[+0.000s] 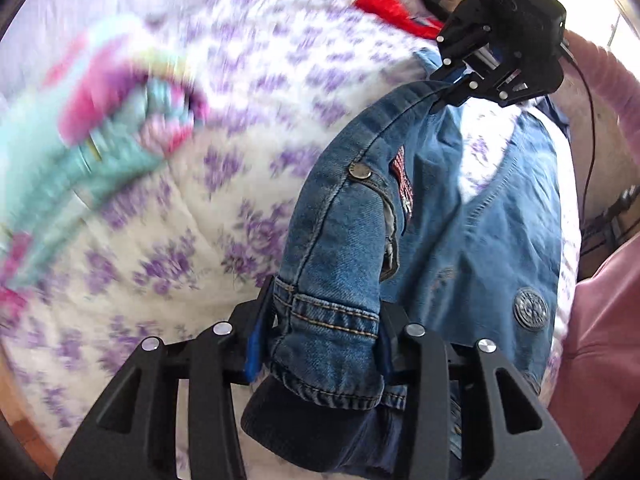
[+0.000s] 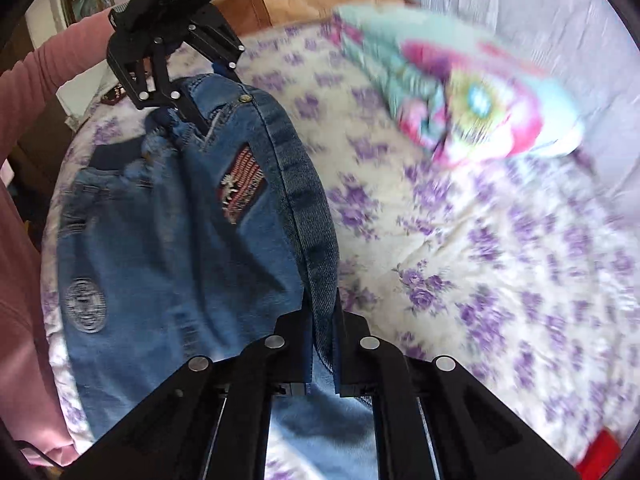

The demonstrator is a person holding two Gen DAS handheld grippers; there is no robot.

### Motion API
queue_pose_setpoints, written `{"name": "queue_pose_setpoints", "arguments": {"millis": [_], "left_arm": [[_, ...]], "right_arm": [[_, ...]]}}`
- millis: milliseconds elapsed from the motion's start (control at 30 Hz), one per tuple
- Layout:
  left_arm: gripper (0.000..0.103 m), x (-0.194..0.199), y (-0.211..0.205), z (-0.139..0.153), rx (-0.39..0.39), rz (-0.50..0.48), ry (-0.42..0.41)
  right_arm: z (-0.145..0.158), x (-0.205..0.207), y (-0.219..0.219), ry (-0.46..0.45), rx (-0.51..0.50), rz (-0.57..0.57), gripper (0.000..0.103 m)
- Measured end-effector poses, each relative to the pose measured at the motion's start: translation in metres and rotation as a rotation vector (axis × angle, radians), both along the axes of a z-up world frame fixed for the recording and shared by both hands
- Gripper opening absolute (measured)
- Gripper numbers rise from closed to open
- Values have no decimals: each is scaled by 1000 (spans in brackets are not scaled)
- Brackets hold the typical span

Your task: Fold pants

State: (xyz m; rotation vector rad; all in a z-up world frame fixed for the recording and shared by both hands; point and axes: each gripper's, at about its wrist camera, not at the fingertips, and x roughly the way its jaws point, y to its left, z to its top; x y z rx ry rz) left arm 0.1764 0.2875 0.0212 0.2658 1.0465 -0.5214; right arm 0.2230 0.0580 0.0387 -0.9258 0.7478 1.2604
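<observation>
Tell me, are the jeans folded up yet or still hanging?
Still hanging, not folded. The jeans are pinched at two spots by the left gripper and right gripper, and droop over the flowery bedsheet.

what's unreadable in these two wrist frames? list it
- Lower legs of the jeans: left wrist view, cut off behind the left gripper.
- Round patch wording: right wrist view, motion blur.
- Teal-and-pink cloth: both views, smeared; type unclear.
- Red item: left wrist view, mostly behind the floral bedspread.
- Right gripper pads: covered by denim edge.
</observation>
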Motion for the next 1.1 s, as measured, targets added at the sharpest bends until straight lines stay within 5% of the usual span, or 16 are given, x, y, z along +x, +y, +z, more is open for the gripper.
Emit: {"name": "queue_pose_setpoints", "arguments": {"millis": [200, 367, 500, 667, 733, 800, 867, 1000, 1033, 1067, 1100], "left_arm": [[41, -78, -43, 25, 150, -84, -166], [41, -136, -75, 3, 270, -159, -206], [46, -168, -91, -16, 289, -197, -206], [57, -203, -84, -21, 217, -125, -204], [58, -216, -73, -15, 190, -45, -223], [64, -229, -53, -5, 91, 48, -243], [67, -235, -30, -1, -38, 156, -255], [67, -230, 0, -7, -304, 294, -246], [67, -229, 3, -9, -342, 313, -242], [67, -226, 4, -13, -390, 332, -237], [67, -225, 5, -18, -422, 343, -233]], "right_arm": [[19, -103, -40, -159, 33, 63, 7], [-28, -178, -52, -299, -17, 104, 7], [-81, -208, -55, -349, -77, 144, 7], [-103, -212, -56, -349, -74, 99, 11], [-81, -215, -54, -281, 1, 82, 21], [-57, -226, -49, -239, 143, 91, 47], [-49, -240, -38, -236, 211, 128, 53], [-60, -258, 2, -327, 268, 214, 49], [-65, -258, 14, -317, 273, 220, 41], [-69, -260, 20, -281, 262, 210, 21], [-75, -258, 28, -236, 245, 192, 15]]}}
